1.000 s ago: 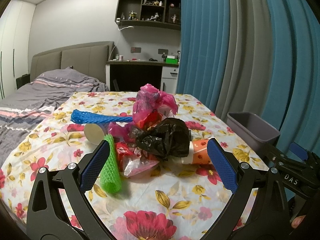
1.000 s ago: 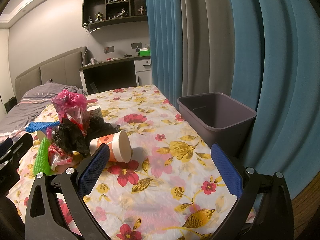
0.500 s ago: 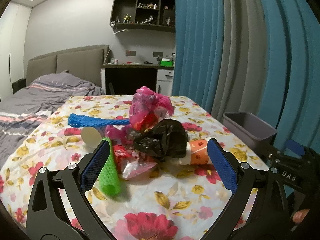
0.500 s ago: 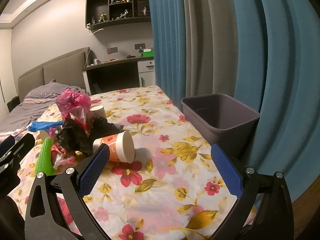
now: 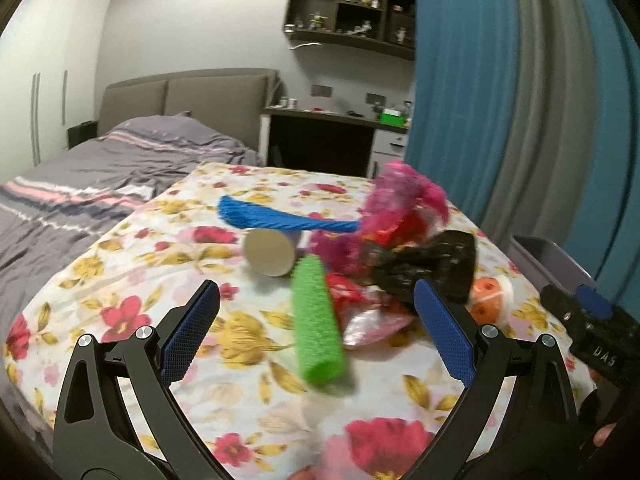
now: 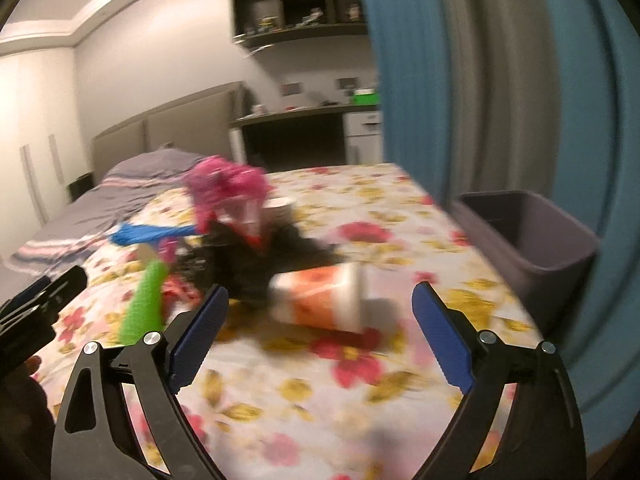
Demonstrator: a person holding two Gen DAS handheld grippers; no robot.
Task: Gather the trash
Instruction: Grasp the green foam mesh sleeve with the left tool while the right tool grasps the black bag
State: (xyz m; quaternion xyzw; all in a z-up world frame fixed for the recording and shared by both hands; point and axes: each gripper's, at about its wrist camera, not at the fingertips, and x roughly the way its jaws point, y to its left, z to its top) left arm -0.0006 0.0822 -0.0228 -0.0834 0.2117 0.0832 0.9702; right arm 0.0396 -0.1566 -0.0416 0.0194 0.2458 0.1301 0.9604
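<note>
- Left gripper gapes wide, empty, green foam sleeve lying between its fingers.
- Right gripper closing, nothing pinched; orange paper cup just beyond.

Dim, warm indoor light falls from a bright strip along the ceiling at far left. Both fisheye views bend at dark rims. The trash pile smears with motion blur, worse in the right view.
</note>
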